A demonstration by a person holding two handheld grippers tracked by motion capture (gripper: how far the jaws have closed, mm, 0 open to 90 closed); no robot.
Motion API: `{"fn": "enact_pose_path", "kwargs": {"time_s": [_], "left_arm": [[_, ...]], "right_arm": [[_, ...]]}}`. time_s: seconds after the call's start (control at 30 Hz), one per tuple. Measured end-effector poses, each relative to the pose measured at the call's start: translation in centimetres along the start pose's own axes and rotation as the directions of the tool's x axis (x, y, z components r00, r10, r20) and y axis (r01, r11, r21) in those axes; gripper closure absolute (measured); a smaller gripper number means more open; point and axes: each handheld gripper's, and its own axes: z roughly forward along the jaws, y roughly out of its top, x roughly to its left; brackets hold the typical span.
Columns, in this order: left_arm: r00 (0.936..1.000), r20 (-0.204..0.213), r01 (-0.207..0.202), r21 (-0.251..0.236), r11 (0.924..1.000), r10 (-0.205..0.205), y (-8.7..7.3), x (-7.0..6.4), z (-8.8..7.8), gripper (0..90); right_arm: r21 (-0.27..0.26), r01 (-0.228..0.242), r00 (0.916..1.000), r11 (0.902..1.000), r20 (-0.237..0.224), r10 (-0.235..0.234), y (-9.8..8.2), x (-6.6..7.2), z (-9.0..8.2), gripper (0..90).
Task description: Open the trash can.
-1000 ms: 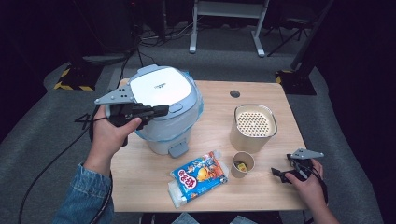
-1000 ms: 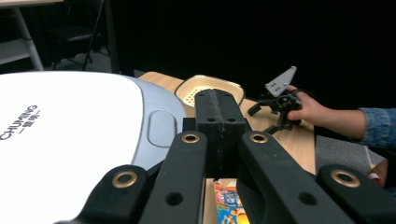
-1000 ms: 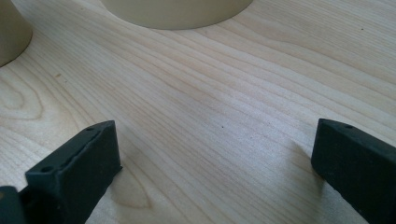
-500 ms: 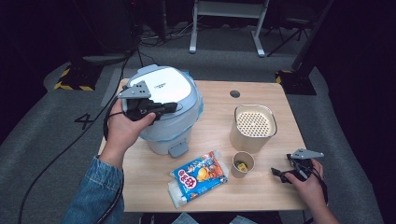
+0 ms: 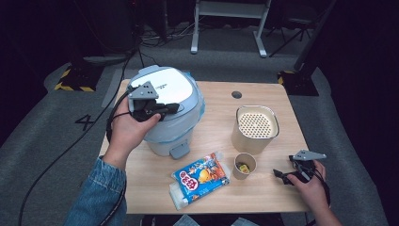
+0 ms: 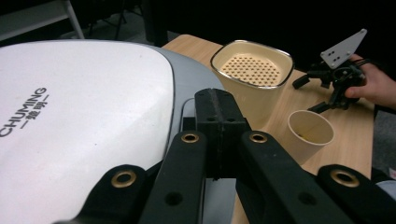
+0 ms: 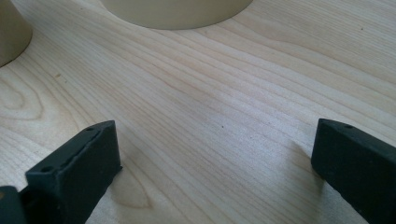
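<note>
My left claw (image 5: 173,107) is clenched on nothing, hovering over the lid of the rice cooker (image 5: 181,94), which is not yet opened. My right claw (image 5: 282,175) rests spread wide on the bench (image 5: 221,103), right of the cooker, beside the paper cup (image 5: 244,165).

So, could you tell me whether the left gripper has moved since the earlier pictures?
Yes. The left gripper, jaws shut, has moved rightward from the table's left side onto the lid of the cooker.
</note>
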Motion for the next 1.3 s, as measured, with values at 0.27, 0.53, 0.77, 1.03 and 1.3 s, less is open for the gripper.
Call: {"fn": "enact_pose_path", "kwargs": {"time_s": [0.27, 0.53, 0.77, 1.03, 1.3], "left_arm": [[0.9997, -0.016, -0.017, 0.041, 0.999, 0.018, 0.5, -0.1, 0.2, 90.0], [1.0, -0.003, -0.002, 0.036, 0.9994, 0.002, 0.4, -0.2, 0.4, 90.0], [0.9973, 0.072, -0.007, -0.059, 0.9983, 0.011, 0.1, -0.8, 0.5, 72.2], [0.9959, 0.084, -0.026, -0.09, 0.9956, 0.034, -0.3, -3.0, -0.4, 49.5], [0.9973, 0.064, -0.033, -0.035, 0.9988, 0.035, -2.1, -4.2, 0.1, 44.1]], "right_arm": [[0.0, -0.001, 1.0, 1.0, -0.001, 0.001, 0.0, 0.0, 0.0, 1.4], [0.0, 0.0, 1.0, 1.0, 0.0, 0.0, 0.0, 0.0, 0.0, 1.6], [0.0, 0.0, 1.0, 1.0, 0.0, 0.0, 0.0, 0.0, 0.0, 1.6], [0.0, 0.001, 1.0, 1.0, 0.0, -0.001, 0.0, 0.0, 0.0, 1.6], [-0.001, 0.001, 1.0, 1.0, 0.0, -0.001, 0.0, 0.0, 0.0, 1.7]]}}
